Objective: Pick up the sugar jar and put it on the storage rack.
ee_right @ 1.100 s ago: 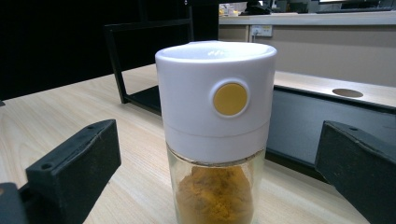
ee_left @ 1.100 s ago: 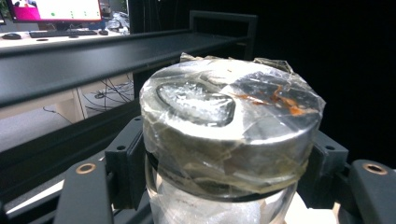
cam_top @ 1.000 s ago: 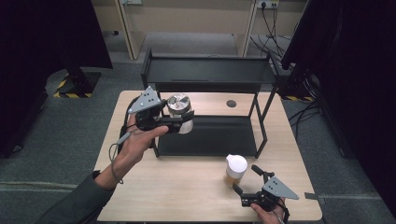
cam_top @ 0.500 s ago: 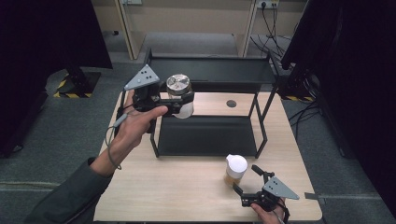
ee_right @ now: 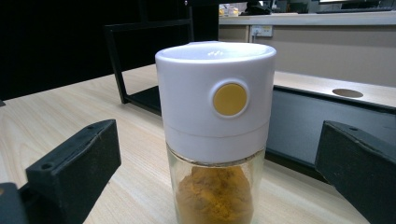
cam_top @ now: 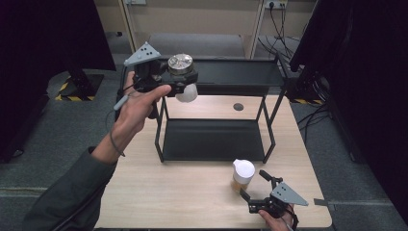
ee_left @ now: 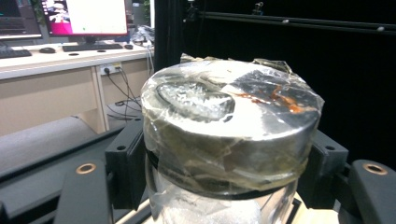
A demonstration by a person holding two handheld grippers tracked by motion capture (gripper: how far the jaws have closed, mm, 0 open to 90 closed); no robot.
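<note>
Up goes the left claw [cam_top: 179,83], clamped on the metal-lidded jar [cam_top: 181,65], from counter [cam_top: 144,183] level to the rack [cam_top: 240,72] top, seemingly to shelve it, while the right claw [cam_top: 257,185] waits, jaws apart, around the spice jar [cam_top: 242,174].

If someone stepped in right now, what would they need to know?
Left gripper: shut on the metal-lidded jar, held in the air at the rack's top shelf, not set down.
Right gripper: open, jaws either side of the white-capped spice jar, not touching it.
The spice jar stands on the table in front of the rack.
Nothing shelved yet. Probably left: set both jars on the rack.
</note>
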